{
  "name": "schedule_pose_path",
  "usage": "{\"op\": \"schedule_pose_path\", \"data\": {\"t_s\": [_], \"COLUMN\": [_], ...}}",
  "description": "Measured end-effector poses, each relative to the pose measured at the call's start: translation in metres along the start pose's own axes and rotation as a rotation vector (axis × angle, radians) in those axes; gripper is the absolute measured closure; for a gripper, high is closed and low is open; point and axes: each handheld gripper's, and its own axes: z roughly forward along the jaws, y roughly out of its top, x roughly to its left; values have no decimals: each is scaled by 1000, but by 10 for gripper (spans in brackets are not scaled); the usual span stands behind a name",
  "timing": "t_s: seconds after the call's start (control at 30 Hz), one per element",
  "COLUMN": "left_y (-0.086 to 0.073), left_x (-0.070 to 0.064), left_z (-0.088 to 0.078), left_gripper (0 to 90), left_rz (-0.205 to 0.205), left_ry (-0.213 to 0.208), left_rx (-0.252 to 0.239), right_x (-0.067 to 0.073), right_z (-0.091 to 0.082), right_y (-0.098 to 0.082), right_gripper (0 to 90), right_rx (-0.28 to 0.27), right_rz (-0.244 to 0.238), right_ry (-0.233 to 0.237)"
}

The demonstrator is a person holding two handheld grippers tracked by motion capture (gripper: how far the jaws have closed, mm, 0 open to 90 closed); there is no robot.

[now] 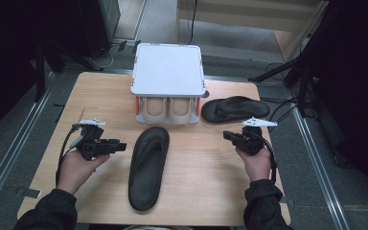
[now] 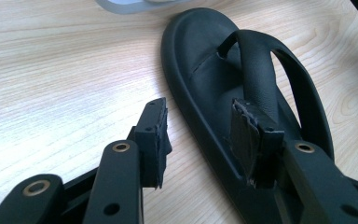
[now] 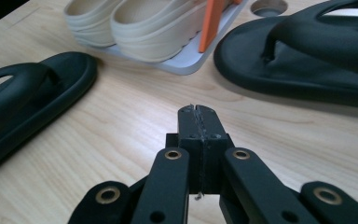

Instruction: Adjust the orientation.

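Near the middle of the surface [image 1: 211,191] lies one black sandal [image 1: 148,165]. The left gripper [image 1: 120,146] hovers just left of it, jaws apart, holding nothing. The right gripper [image 1: 227,135] is closed on nothing. The other sandal [image 1: 235,109] lies farther right, beside the rack [image 1: 167,72].

One black flip-flop [image 1: 148,167] is laid flat mid-table, strap up; its twin [image 1: 234,109] is set crosswise beside the rack.
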Motion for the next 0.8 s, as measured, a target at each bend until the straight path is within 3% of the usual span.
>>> {"op": "schedule_pose_path", "data": {"t_s": [0.33,0.6,0.8], "left_y": [-1,-6,-12], "left_x": [1,6,11], "left_z": [2,-5,-11], "left_gripper": [518,494,488], "left_rz": [15,-3,-22], "left_ry": [13,-6,13], "left_rx": [12,-15,-31], "right_x": [-34,-60,-79], "right_z": [4,11,18], "right_y": [11,23,31], "right_gripper": [900,900,900], "right_rx": [-4,-14,-9], "right_rz": [32,47,81], "right_ry": [-49,-75,-94]}}
